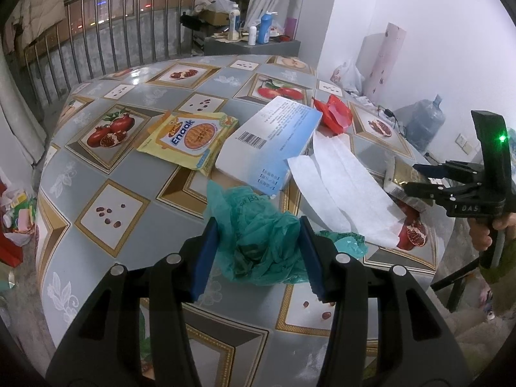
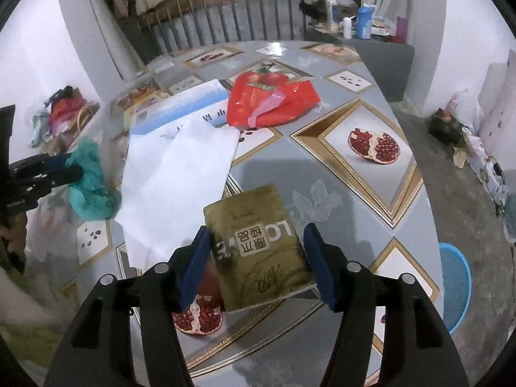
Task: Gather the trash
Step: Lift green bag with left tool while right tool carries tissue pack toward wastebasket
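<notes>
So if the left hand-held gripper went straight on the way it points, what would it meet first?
The crumpled green plastic bag, already between its blue pads; beyond that, probably the white-and-blue box, though depth is unclear.

Both cameras sit on the grippers and look steeply down and forward, close over the counter (image 1: 129, 167), toward the railing (image 1: 122, 25). Both views share the white sheet (image 1: 338, 180), the blue box (image 1: 274, 135) and the red bag (image 2: 271, 103); each also shows the other gripper at its edge.
</notes>
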The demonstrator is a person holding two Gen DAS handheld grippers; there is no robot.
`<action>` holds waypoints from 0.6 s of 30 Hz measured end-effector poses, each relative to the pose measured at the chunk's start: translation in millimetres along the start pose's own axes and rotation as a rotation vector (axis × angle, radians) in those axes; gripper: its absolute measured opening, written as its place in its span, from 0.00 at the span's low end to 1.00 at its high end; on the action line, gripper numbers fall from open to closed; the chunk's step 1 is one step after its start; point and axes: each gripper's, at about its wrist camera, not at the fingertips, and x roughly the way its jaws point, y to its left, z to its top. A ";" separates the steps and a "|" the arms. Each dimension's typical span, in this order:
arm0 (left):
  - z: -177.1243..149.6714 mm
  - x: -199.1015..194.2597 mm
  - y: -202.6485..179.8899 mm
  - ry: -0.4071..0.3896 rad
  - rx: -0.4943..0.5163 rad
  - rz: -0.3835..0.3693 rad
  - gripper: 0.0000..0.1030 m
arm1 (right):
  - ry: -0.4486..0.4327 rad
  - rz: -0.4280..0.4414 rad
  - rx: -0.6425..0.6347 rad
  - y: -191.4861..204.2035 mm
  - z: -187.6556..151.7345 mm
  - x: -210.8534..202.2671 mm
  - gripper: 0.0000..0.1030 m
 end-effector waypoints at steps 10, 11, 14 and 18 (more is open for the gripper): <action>2.2 -2.2 -2.1 0.001 0.013 0.013 0.45 | 0.003 0.014 0.028 -8.6 -3.7 2.3 0.58; 2.4 -2.0 -2.4 0.001 0.014 0.013 0.45 | -0.003 0.017 0.037 -10.5 -4.6 0.9 0.57; 3.1 -3.9 -3.5 0.000 0.022 0.020 0.45 | -0.017 0.032 0.071 -17.5 -6.9 -3.8 0.56; 6.4 -11.3 -5.1 -0.014 0.033 0.028 0.45 | -0.047 0.037 0.104 -25.6 -9.2 -14.8 0.56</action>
